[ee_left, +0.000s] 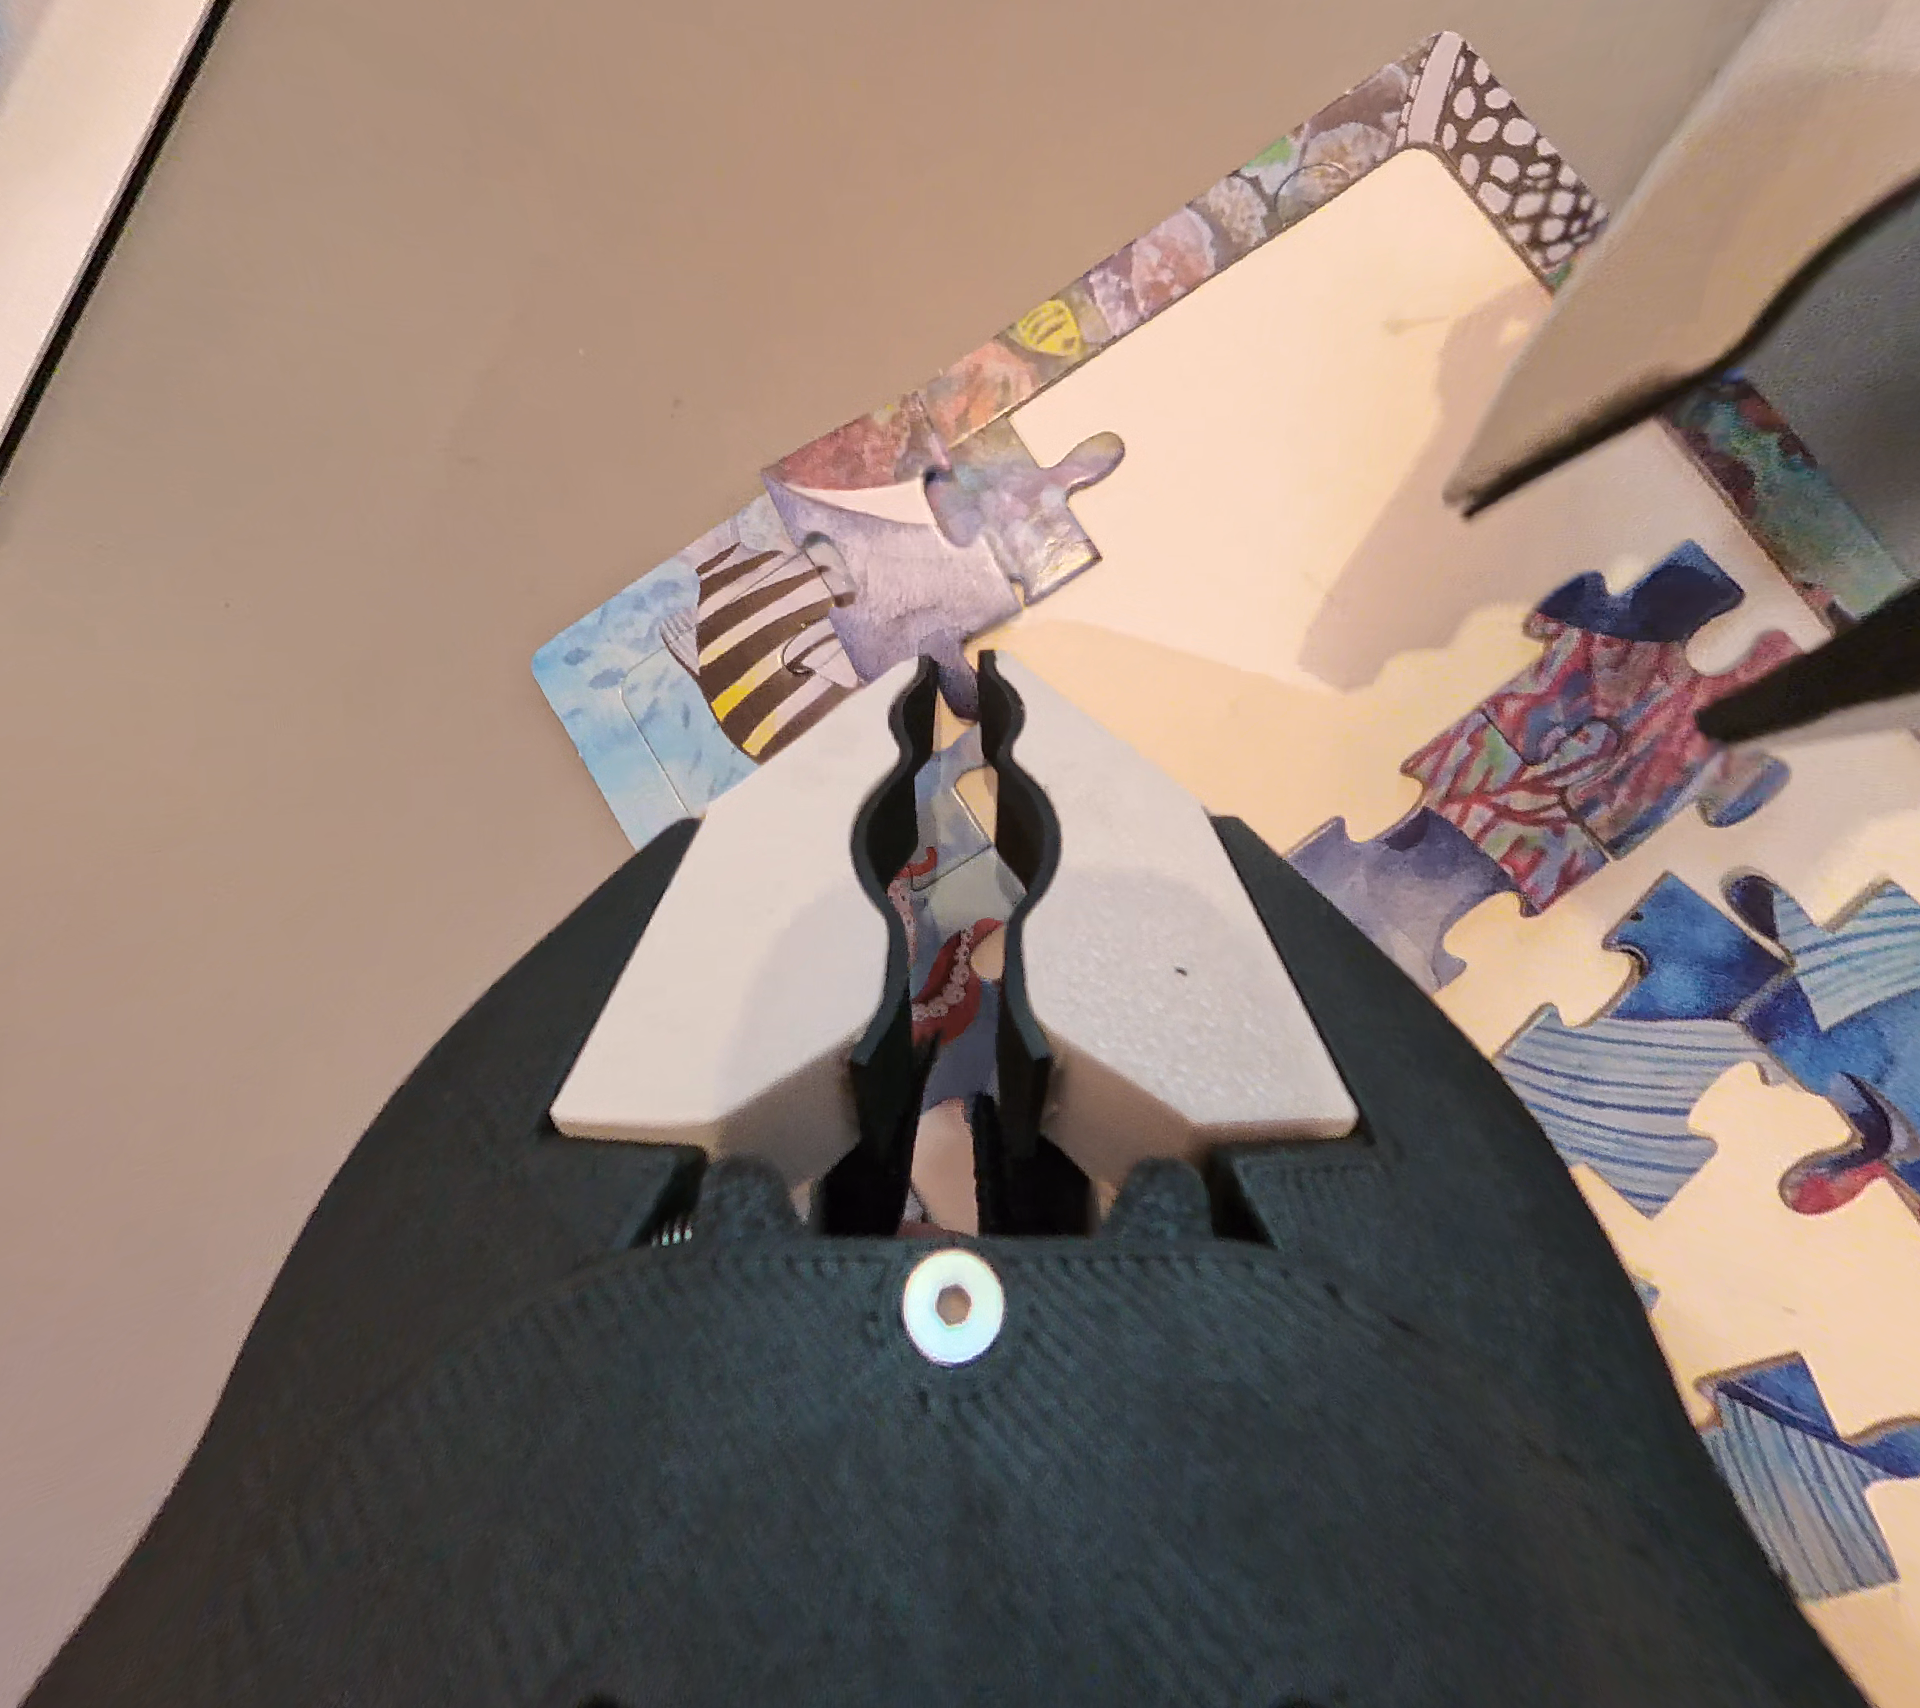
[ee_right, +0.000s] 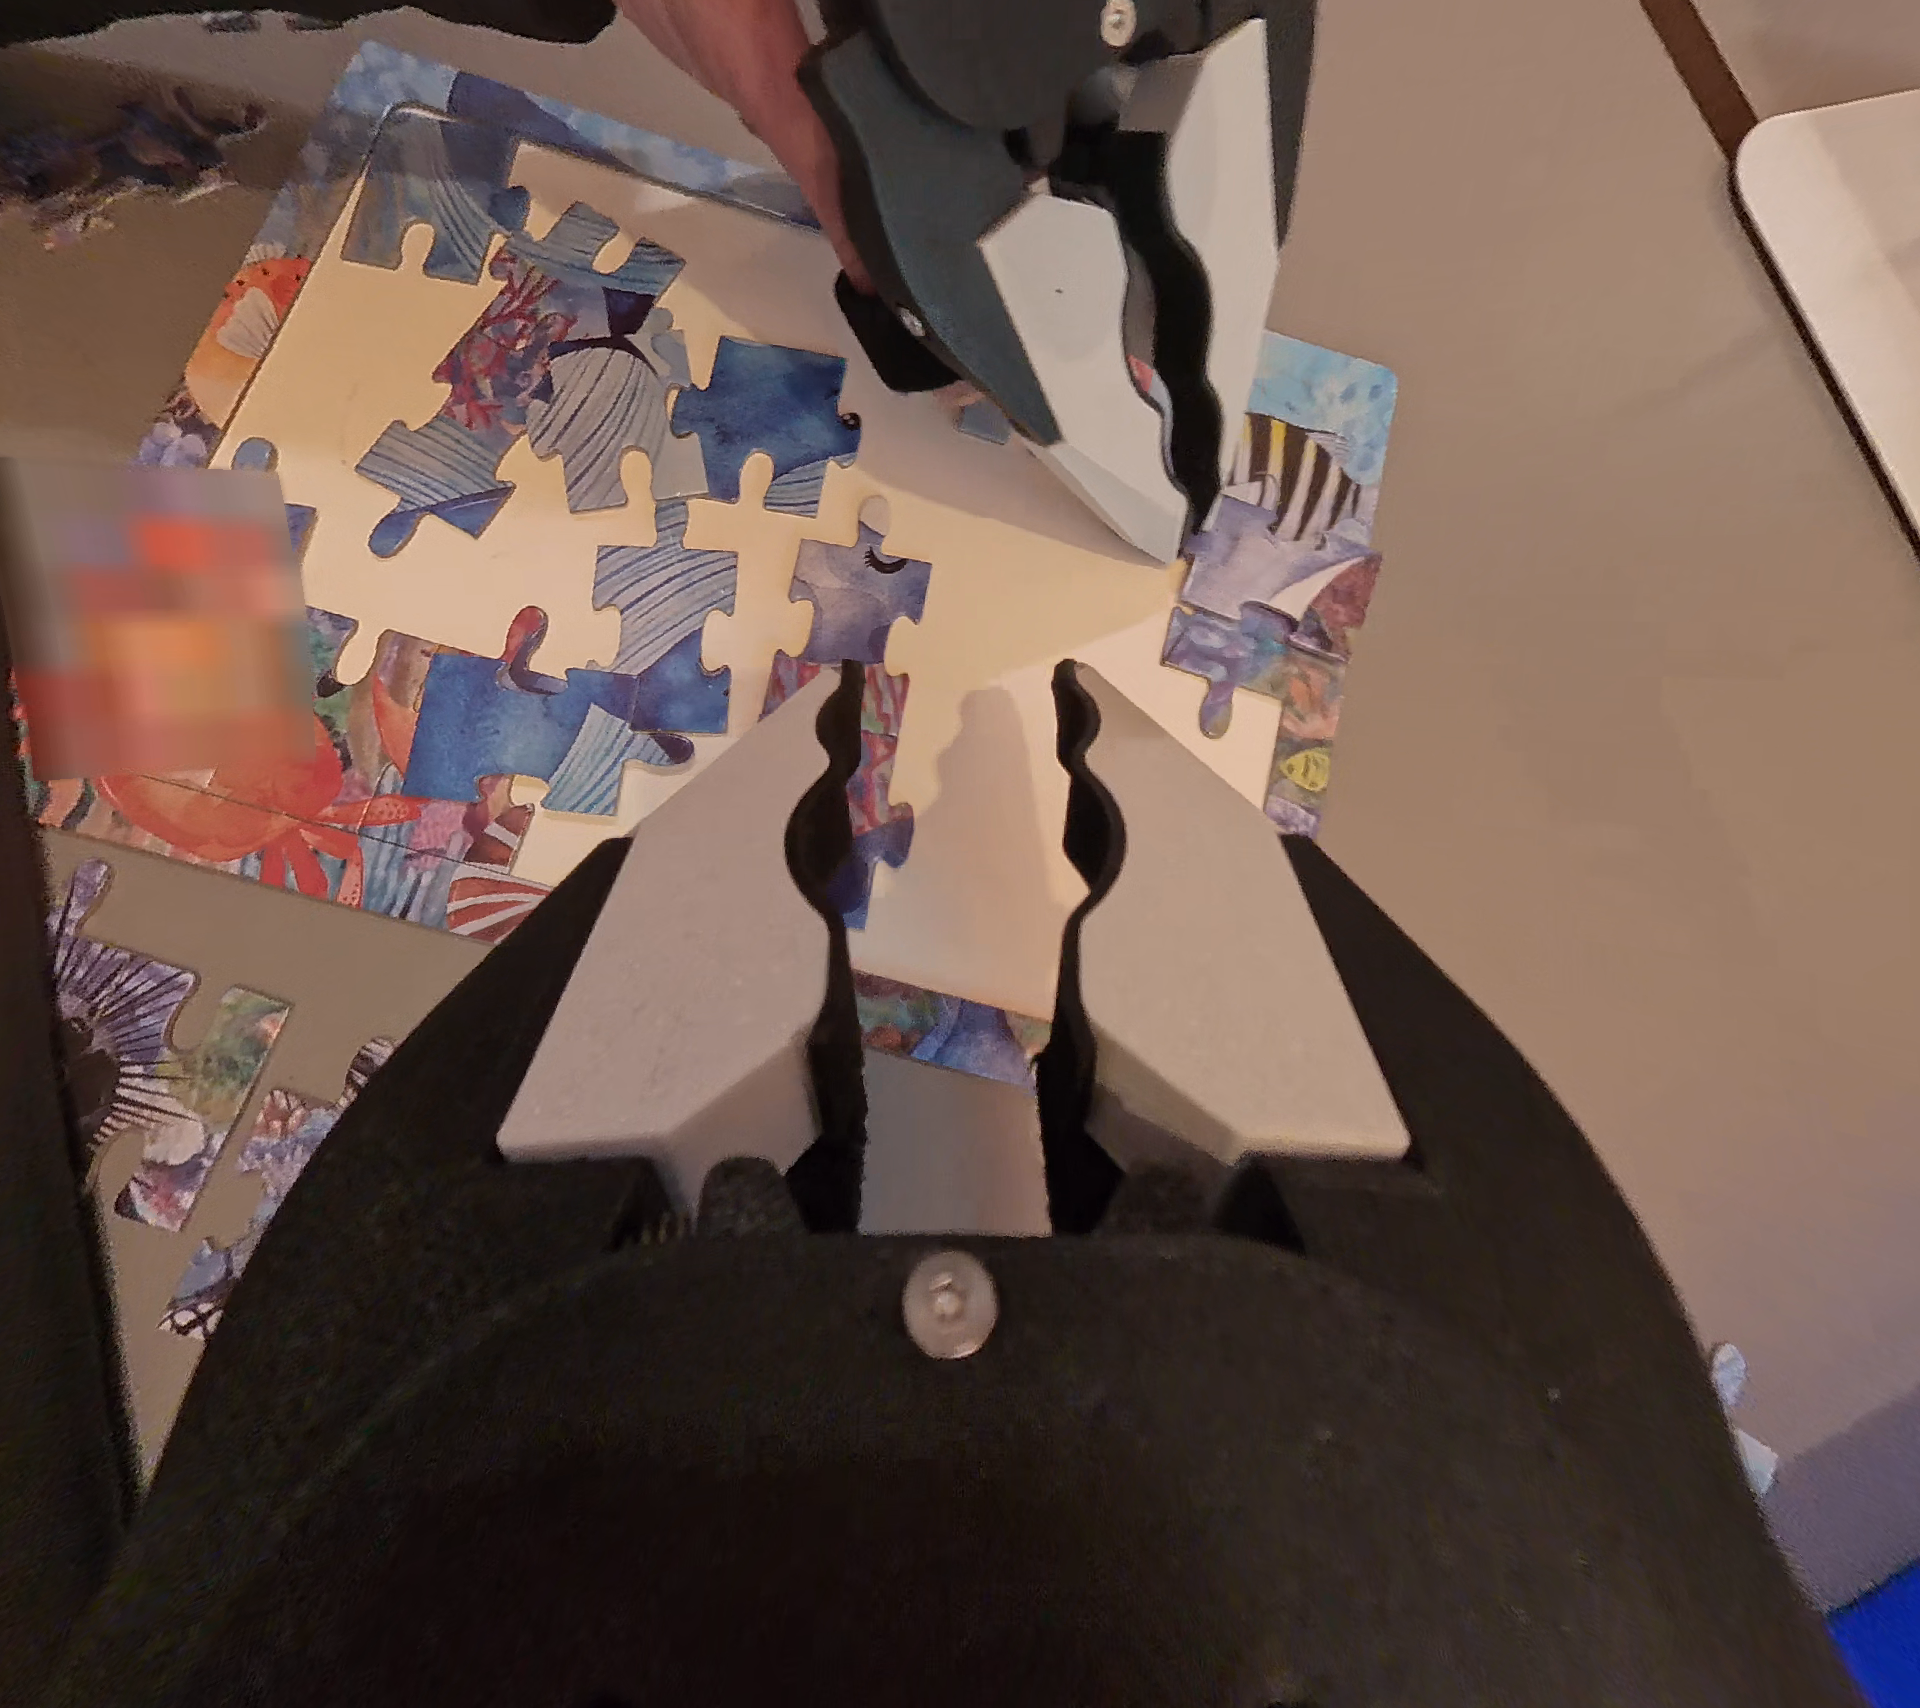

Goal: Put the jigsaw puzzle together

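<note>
Gripping a puzzle piece between nearly closed fingers, the left tongs touch down at a corner of the puzzle tray, just beside a striped-fish piece already seated there. The right tongs hover over the tray with fingers wide apart and nothing between them. Several blue pieces lie partly joined inside the tray, which rests on the bench. Loose pieces sit on the bench beside the tray.
</note>
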`<state>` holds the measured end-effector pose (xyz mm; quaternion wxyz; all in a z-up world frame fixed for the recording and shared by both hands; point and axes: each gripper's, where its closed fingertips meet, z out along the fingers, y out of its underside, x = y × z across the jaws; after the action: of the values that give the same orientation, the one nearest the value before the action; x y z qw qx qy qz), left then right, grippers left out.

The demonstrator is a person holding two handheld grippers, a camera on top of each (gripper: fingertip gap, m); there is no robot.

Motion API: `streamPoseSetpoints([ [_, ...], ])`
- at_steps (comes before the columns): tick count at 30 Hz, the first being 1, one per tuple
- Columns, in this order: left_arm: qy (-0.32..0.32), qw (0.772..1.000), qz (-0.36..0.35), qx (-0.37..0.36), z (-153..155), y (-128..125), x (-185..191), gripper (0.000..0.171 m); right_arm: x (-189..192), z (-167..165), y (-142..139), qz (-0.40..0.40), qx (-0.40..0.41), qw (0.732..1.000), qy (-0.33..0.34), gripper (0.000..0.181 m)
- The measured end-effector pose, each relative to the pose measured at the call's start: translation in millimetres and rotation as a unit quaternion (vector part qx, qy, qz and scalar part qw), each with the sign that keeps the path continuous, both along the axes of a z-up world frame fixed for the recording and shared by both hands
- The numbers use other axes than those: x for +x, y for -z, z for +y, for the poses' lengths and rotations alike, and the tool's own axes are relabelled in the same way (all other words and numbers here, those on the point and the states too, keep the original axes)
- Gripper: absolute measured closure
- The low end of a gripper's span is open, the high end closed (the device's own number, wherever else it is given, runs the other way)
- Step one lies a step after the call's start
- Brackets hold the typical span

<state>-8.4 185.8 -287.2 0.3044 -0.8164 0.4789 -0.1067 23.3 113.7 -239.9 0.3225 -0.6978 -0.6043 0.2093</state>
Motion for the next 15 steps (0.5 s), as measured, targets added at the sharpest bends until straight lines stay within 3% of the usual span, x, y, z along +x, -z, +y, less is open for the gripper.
streamPoseSetpoints([
  [15, -0.001, 1.0, 0.013, -0.014, -6.5, -3.5, -24.6, 0.166, 8.2, 13.5, -1.3, 0.001, 0.0, 1.0, 0.029, 0.144],
])
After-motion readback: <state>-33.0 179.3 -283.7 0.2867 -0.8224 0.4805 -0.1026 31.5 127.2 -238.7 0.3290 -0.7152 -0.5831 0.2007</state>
